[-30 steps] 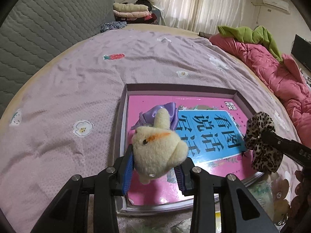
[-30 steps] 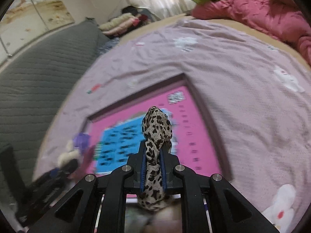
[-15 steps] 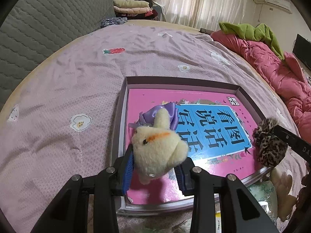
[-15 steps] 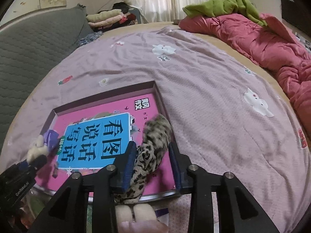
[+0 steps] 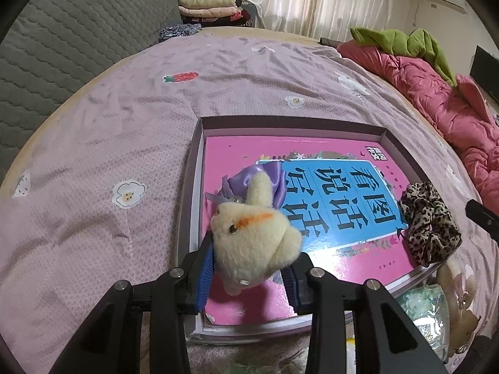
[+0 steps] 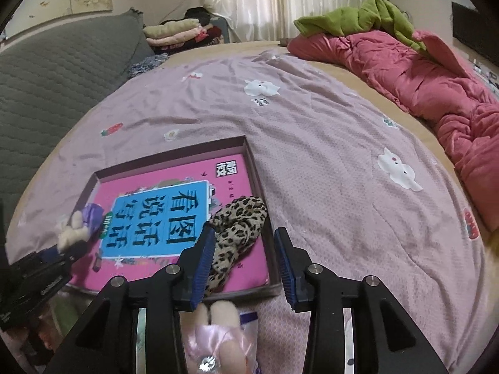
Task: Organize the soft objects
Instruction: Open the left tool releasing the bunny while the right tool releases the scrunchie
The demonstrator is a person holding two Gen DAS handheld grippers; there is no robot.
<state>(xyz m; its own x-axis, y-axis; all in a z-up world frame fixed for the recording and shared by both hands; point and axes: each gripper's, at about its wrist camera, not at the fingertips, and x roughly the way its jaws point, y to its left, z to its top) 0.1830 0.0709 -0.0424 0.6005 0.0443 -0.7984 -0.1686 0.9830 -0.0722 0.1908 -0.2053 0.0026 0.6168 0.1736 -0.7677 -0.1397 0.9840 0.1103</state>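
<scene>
Left gripper (image 5: 249, 268) clenched on plush chick (image 5: 254, 240); right gripper (image 6: 244, 260) jaws just opened, leopard scrunchie (image 6: 237, 233) released in tray (image 6: 249, 152).

Soft, even daylight is admitted through the sheer curtains (image 5: 315, 0) at twelve o'clock in both views, where the fabric is washed nearly white. The lilac bedspread (image 6: 327, 143) is evenly lit, with only faint shading in its wrinkles. A soft shadow is cast beneath the cream plush toy (image 5: 254, 240) onto the pink book cover (image 5: 249, 305), and mild glare is seen on the blue title panel (image 5: 336, 199) toward four o'clock. Strong fisheye bending is shown, and black vignetting fills the corners. Both views are sharp at the centre; slight blur is noted at eight o'clock in the right wrist view, around the left hand-held gripper (image 6: 46, 268).
</scene>
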